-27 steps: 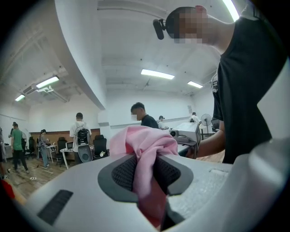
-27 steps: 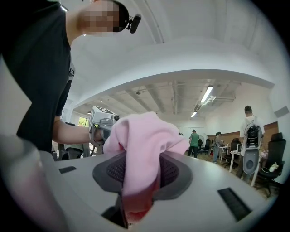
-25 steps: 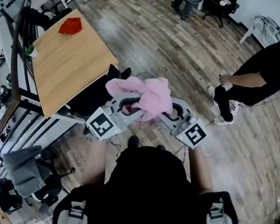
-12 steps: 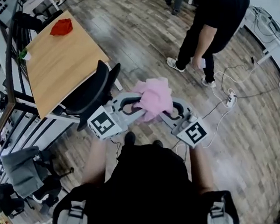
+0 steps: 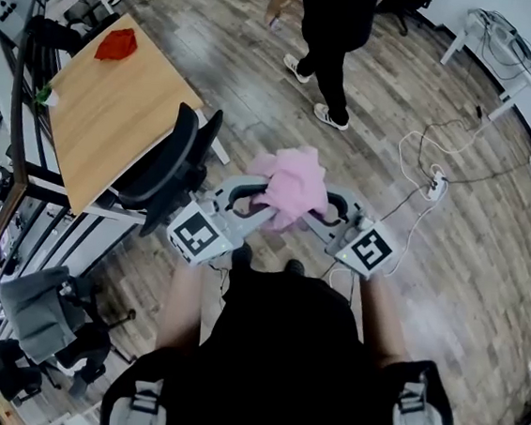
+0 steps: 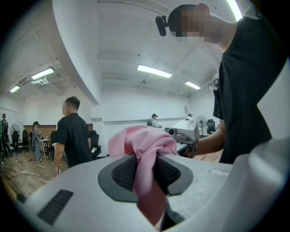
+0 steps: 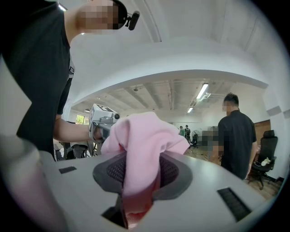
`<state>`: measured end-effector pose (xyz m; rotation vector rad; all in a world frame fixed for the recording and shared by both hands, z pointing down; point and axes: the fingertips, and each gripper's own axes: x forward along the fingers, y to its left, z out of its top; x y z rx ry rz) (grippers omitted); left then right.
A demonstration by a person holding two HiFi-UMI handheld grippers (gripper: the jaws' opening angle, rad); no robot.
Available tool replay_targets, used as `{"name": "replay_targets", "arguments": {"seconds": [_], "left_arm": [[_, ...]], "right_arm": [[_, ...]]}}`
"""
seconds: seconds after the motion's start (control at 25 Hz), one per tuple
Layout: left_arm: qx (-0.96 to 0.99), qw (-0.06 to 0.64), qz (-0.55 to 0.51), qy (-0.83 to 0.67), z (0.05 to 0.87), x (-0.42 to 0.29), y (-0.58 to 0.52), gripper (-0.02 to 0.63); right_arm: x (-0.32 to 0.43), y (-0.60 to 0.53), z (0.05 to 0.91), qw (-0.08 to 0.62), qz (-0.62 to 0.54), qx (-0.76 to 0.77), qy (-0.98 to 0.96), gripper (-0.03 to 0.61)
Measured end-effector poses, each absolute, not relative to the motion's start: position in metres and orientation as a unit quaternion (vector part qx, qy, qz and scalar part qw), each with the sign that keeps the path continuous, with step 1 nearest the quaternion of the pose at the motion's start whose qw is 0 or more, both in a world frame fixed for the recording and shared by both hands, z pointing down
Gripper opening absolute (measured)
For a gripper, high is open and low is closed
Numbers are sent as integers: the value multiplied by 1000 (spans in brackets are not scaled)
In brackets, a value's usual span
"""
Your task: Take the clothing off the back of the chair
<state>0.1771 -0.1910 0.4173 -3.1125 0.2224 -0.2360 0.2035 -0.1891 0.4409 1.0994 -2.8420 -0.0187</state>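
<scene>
A pink garment [image 5: 292,186] hangs bunched between my two grippers in front of my body, clear of the black office chair [image 5: 170,173] that stands at the left by the desk. My left gripper [image 5: 252,207] is shut on one end of the pink cloth [image 6: 144,156], which is squeezed between its dark pads. My right gripper [image 5: 315,212] is shut on the other end [image 7: 138,158], the cloth folding over its pads. In the head view the cloth hides both sets of fingertips.
A wooden desk [image 5: 116,111] with a red cloth [image 5: 116,44] on it stands at the left. A person in black [image 5: 337,26] walks on the wood floor ahead. A power strip and white cables [image 5: 434,182] lie to the right. A grey chair [image 5: 38,310] sits lower left.
Both grippers keep their hold on the pink garment. The view has swung: the chair and desk sit further left, and the person in black has walked from the right to ahead of me.
</scene>
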Motion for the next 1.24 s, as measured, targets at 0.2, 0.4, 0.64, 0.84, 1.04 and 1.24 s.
{"name": "replay_targets", "arguments": {"seconds": [0.2, 0.4, 0.64, 0.84, 1.04, 1.24], "left_arm": [[-993, 5, -83, 81, 424, 184, -181, 91], [-992, 5, -93, 88, 428, 190, -178, 91], [-990, 3, -99, 97, 429, 194, -173, 91], [-989, 4, -107, 105, 434, 193, -172, 91], [-987, 3, -111, 118, 438, 191, -175, 91], [-985, 1, -113, 128, 439, 187, -178, 91]], "right_arm": [[208, -180, 447, 51, -5, 351, -935, 119], [214, -178, 451, 53, -1, 342, -938, 117], [218, -173, 451, 52, 1, 333, -942, 117], [217, -173, 459, 58, 5, 320, -946, 117], [214, -176, 461, 54, 3, 308, -950, 117], [211, -180, 463, 59, 1, 301, -952, 117]]}}
